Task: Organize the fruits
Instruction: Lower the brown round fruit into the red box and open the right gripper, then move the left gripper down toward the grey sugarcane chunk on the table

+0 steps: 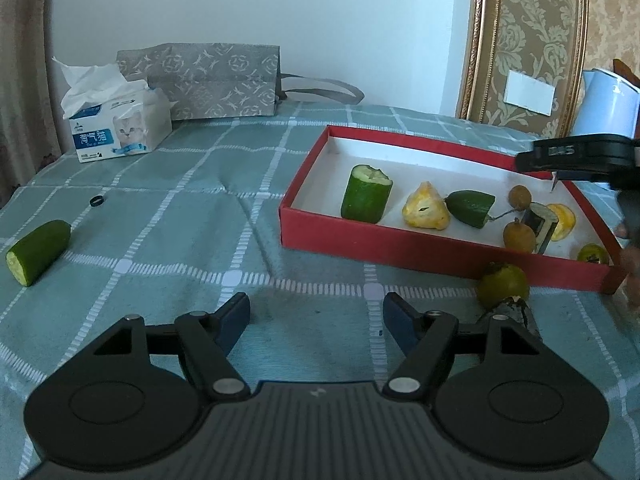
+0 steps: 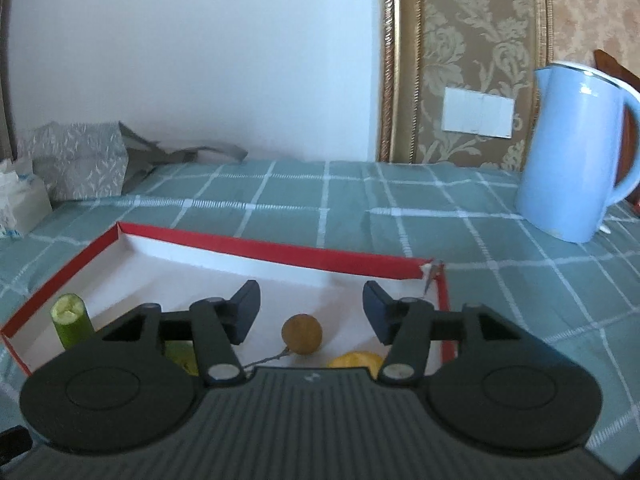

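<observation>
A red box point(image 1: 400, 249) with a white floor lies on the checked cloth. It holds an upright cucumber piece point(image 1: 366, 194), a yellow fruit chunk point(image 1: 426, 212), a cucumber end point(image 1: 470, 208), two brown longans point(image 1: 519, 235) on a twig and a yellow slice point(image 1: 565, 220). A round green fruit point(image 1: 504, 284) lies on the cloth against the box's front wall. Another cucumber piece point(image 1: 38, 252) lies far left. My left gripper point(image 1: 315, 304) is open over bare cloth. My right gripper point(image 2: 310, 292) is open above the box point(image 2: 248, 248), with a longan point(image 2: 302, 335) lying below the gap, untouched.
A tissue box point(image 1: 120, 132) and a grey patterned bag point(image 1: 212, 80) stand at the back left by the wall. A small black ring point(image 1: 95, 201) lies on the cloth. A light blue kettle point(image 2: 576, 152) stands to the right of the box.
</observation>
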